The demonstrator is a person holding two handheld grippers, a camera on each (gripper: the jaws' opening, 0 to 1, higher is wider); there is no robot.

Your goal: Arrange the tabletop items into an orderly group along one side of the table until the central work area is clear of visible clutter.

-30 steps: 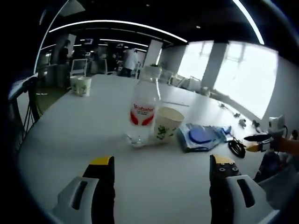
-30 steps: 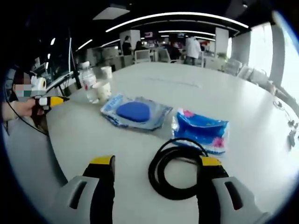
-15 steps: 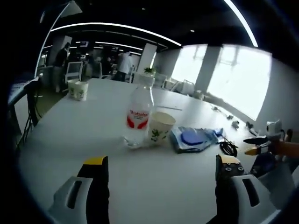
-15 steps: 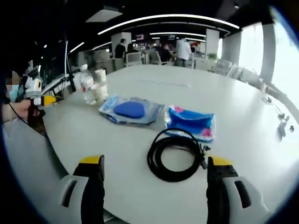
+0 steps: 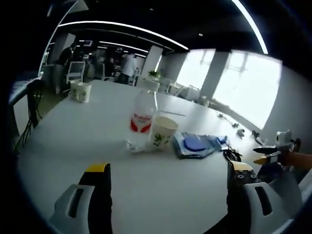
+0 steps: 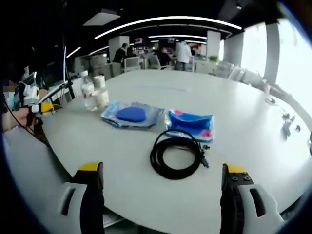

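1. One water bottle stands upright on the white desk; landmark for the rest.
2. One paper cup touching or just beside the bottle, on its side toward the window. Two more paper cups well apart from the bottle, near the desk's far edge.
3. One clear packet with a blue pad beyond the near cup from the bottle; one blue-and-pink packet just past that.
4. One coiled black cable near the blue-and-pink packet, farthest from the bottle.
5. Left gripper: fingers spread wide, holding nothing, short of the bottle.
6. Right gripper: fingers spread wide, holding nothing, the cable between and beyond them, apart.
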